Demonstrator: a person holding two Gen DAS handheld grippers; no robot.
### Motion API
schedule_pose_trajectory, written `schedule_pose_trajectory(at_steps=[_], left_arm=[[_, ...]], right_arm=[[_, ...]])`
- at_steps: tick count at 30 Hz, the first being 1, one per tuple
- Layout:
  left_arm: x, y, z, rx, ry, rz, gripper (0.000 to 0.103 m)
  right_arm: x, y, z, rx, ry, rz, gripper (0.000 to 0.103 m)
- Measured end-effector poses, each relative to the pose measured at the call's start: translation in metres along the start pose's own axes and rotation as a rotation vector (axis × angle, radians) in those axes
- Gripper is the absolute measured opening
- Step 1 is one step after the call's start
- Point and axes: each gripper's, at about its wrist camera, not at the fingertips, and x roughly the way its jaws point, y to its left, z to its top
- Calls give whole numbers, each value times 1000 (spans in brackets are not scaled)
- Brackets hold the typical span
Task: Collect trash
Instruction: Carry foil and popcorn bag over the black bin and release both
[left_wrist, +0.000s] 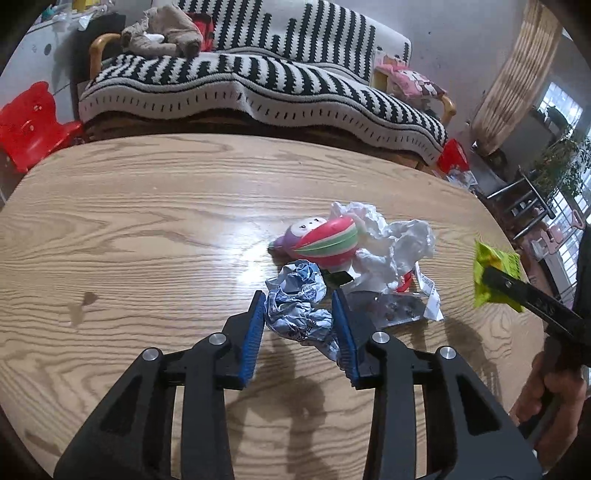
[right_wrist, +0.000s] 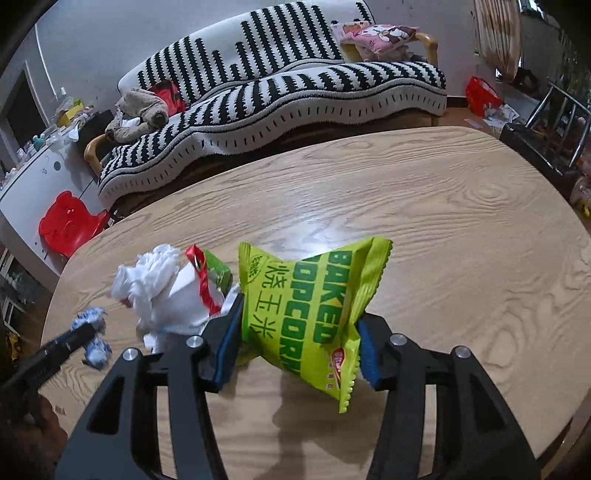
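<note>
1. The blue-and-white crumpled wrapper (left_wrist: 299, 306) sits squeezed between the blue pads of the left gripper (left_wrist: 299, 325), just above the wooden table (left_wrist: 147, 229); its shadow on the wood suggests it is off the surface, though the fisheye view makes that hard to confirm.
2. The green popcorn bag (right_wrist: 306, 314) is clamped at its waist by the right gripper (right_wrist: 295, 343), pinched in and hanging clear of the table.
3. More trash lies in a small heap near both claws: crumpled white tissue (left_wrist: 391, 240), a clear plastic wrapper (left_wrist: 402, 306) with a red ribbon, and a small green packet (right_wrist: 218, 271).
4. A round pink-and-green striped toy (left_wrist: 321, 242) rests against the tissue; it looks like a toy, not rubbish.
5. Beyond the table stand a black-and-white striped sofa (left_wrist: 258, 85) and a red plastic stool (left_wrist: 33, 122).
6. Step in hand: both claws are loaded, so the pick-up seems done for this pair.
7. No bin shows in either view; the next move calls for carrying both pieces to wherever trash is gathered, keeping the grip firm, then returning for the heap.
</note>
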Motion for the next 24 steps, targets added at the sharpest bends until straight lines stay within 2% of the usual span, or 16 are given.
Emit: schedule_pose_trajectory(at_steps=[8,12,19,24], left_arm=[[-17,-24,-12,48,6,-11,36],[-27,-58,-27,139,-7,-13,36],[-39,-119,-45,276,-42,-65,36],[-31,-166,-56,323,-35,-143,36]], right_arm=[[-38,-17,-29,-32,19,-32,53],[-57,-33,-45,-31,26,-37,53],[-94,-78,-66,-4,0,-83,53],[-120,-120,-72,44,-27,-131,53]])
